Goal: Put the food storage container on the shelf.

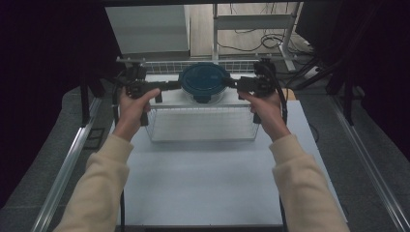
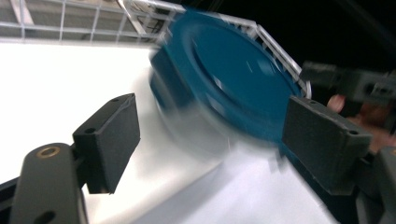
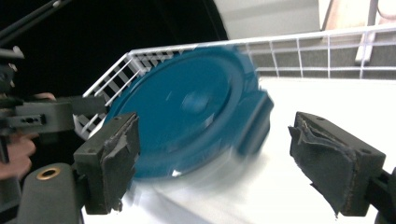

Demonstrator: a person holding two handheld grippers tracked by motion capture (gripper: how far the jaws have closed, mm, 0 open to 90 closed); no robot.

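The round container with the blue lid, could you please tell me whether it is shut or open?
Shut: the blue lid sits flat over the round container, side latches down.

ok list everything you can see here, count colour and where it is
container: one, clear body with a round dark blue lid, inside the wire basket toward its far side
wire basket: one, white, on the far half of the table
table: one, pale grey top, in front of the person
shelving frame: one, white, on the floor beyond the table
cables: several, black, on that floor
left gripper: one, black, jaws open beside the lid's left edge
right gripper: one, black, jaws open beside the lid's right edge
sleeves: two, cream, entering from the bottom
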